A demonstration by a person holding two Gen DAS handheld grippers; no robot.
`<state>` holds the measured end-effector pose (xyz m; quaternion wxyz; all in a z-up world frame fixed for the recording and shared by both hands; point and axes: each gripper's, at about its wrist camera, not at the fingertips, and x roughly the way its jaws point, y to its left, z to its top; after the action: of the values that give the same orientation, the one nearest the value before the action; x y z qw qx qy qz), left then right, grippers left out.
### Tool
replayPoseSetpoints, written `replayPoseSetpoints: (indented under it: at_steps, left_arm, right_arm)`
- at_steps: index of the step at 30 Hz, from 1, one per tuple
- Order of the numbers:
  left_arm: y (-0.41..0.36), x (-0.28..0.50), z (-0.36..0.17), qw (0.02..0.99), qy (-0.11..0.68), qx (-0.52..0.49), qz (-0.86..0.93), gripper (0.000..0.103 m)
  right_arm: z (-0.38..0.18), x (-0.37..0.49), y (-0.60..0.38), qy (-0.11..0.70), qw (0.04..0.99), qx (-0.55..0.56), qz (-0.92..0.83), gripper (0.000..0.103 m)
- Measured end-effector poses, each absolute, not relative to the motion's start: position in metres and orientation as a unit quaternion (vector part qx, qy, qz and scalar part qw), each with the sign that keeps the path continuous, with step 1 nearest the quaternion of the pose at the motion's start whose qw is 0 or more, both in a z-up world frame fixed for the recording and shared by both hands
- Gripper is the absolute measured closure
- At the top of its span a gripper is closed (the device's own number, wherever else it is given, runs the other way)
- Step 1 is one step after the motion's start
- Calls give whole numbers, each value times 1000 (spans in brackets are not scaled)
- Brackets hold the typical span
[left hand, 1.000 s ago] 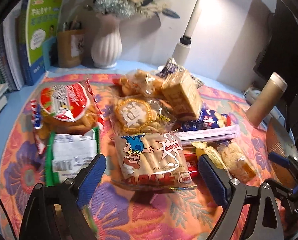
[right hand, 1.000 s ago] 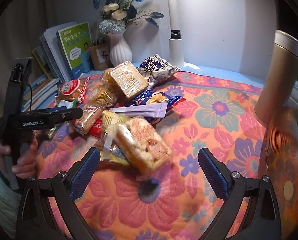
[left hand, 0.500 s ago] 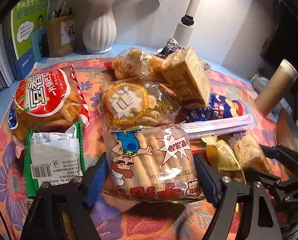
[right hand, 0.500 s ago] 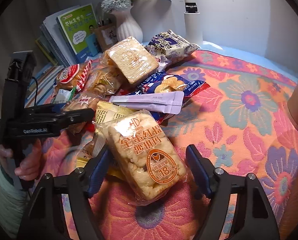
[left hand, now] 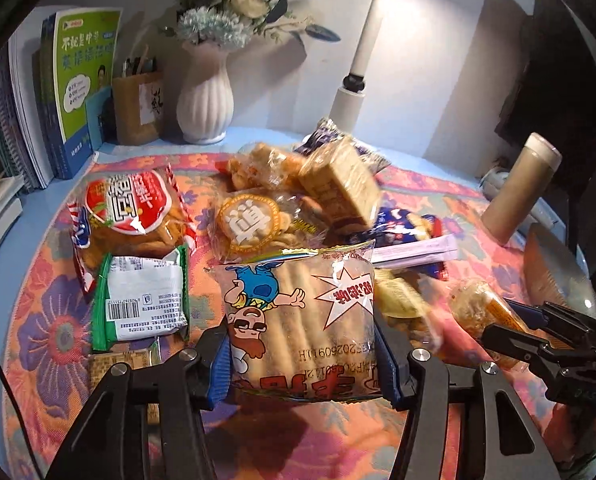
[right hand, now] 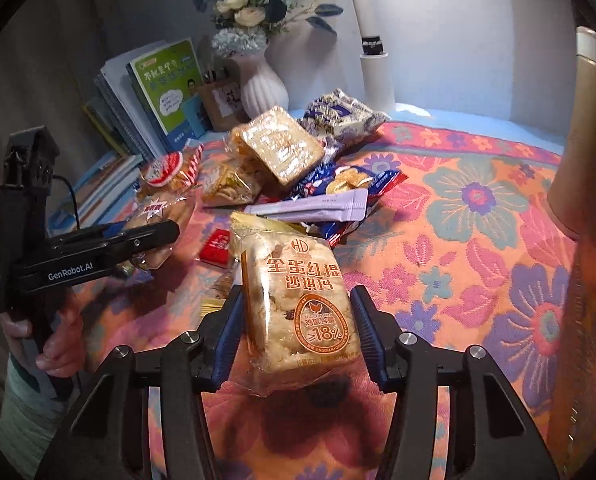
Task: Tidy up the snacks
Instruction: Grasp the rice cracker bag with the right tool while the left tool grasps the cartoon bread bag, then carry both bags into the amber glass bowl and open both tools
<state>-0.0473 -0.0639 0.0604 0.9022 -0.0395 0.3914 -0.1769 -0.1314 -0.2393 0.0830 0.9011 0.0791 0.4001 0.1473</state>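
Note:
A clear biscuit pack with a cartoon figure [left hand: 298,320] sits between the blue pads of my left gripper [left hand: 304,356]. Its jaws are closing and both pads press the pack's sides. It hangs just above the floral cloth [left hand: 50,320]. My right gripper [right hand: 298,340] is also closing, on a puffed rice cake pack with orange print [right hand: 298,304], held clear of the cloth. The snack pile behind holds a red-label pack [left hand: 134,212], a green-edged pack [left hand: 142,300], a round-label cookie bag [left hand: 254,224], a square wrapped cake [left hand: 338,188] and a purple sachet [left hand: 414,250].
A white vase with flowers [left hand: 206,104], a pen holder [left hand: 136,108] and standing books [left hand: 78,88] line the back left. A white lamp post [left hand: 362,64] rises at the back. A tan cylinder [left hand: 518,188] stands at the right. A hand [right hand: 54,340] holds the left gripper's handle.
Both grippers went from wide open to closed in on their packs. The cartoon biscuit pack and the rice cake pack now sit between the pads, raised off the cloth.

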Motion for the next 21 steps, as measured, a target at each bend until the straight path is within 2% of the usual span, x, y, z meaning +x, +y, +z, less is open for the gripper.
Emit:
replayPoseSetpoints:
  at_steps: [7,13,21]
  left_arm:
    - [-105,-69,99,909,358,-14,-210,47]
    - [-171,-86,131,905,329,14,-270,47]
    - [-285,-100,138,871,329,49,-362,47]
  right_arm:
    - [128,-168,-274,351,925,92,109,54]
    - [157,-202,-334,324,941,99,13,54]
    - [149,-240,-417,341,922,157,-92,54]
